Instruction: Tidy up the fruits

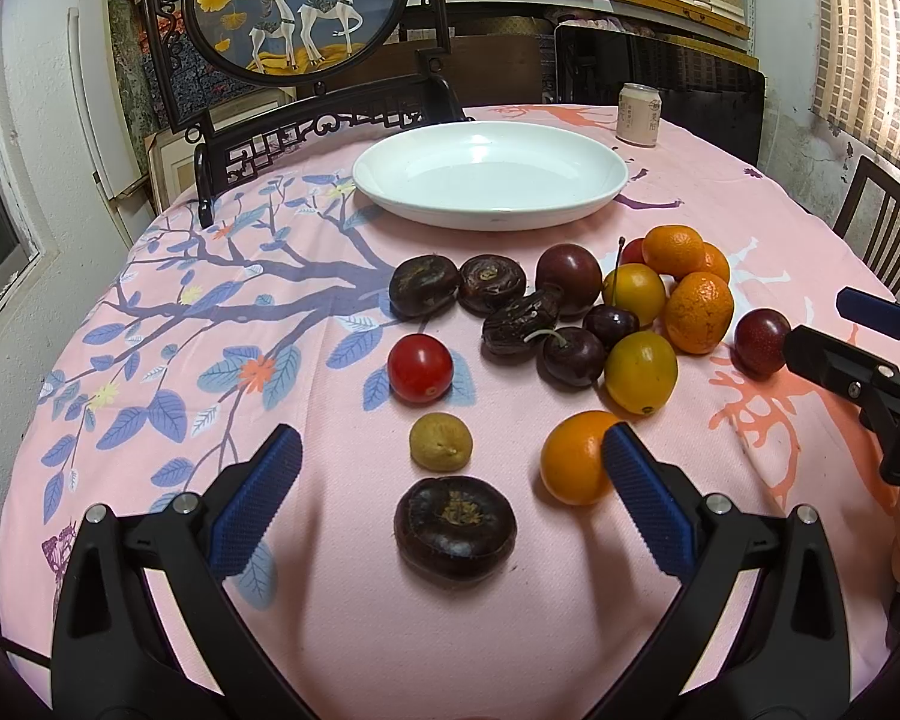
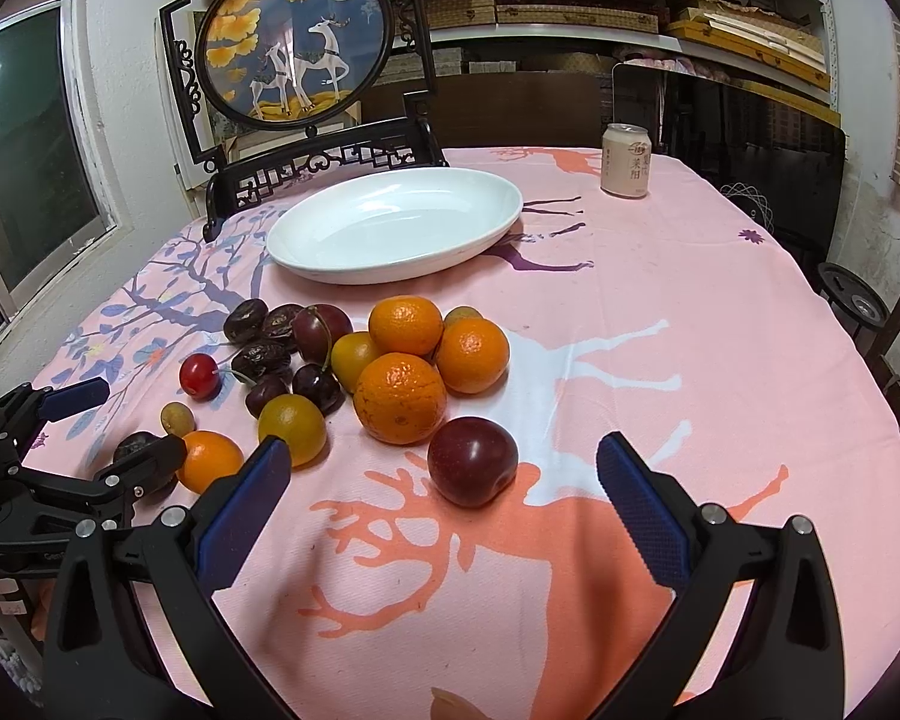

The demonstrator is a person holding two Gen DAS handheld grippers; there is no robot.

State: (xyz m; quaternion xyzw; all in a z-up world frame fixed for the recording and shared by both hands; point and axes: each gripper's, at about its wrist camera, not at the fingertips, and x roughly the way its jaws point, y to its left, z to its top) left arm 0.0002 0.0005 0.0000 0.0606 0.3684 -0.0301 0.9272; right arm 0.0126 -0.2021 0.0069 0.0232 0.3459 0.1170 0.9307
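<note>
Fruits (image 1: 576, 324) heaped, rear ones half-hidden, left gripper (image 1: 450, 474) spread, empty

Plate (image 1: 489, 175) sits on the counter (image 1: 690, 192) behind the fruit pile (image 1: 630, 306). Can (image 1: 638, 115) stands behind and right of the plate, well apart from the fruit. One plum (image 2: 473, 461) lies alone right of the pile, between the open right claw (image 2: 441, 489) fingers. Chestnut (image 1: 455, 527) lies nearest, between the open left claw (image 1: 450, 462) fingers, a small round fruit (image 1: 441, 441) just behind it.
</note>
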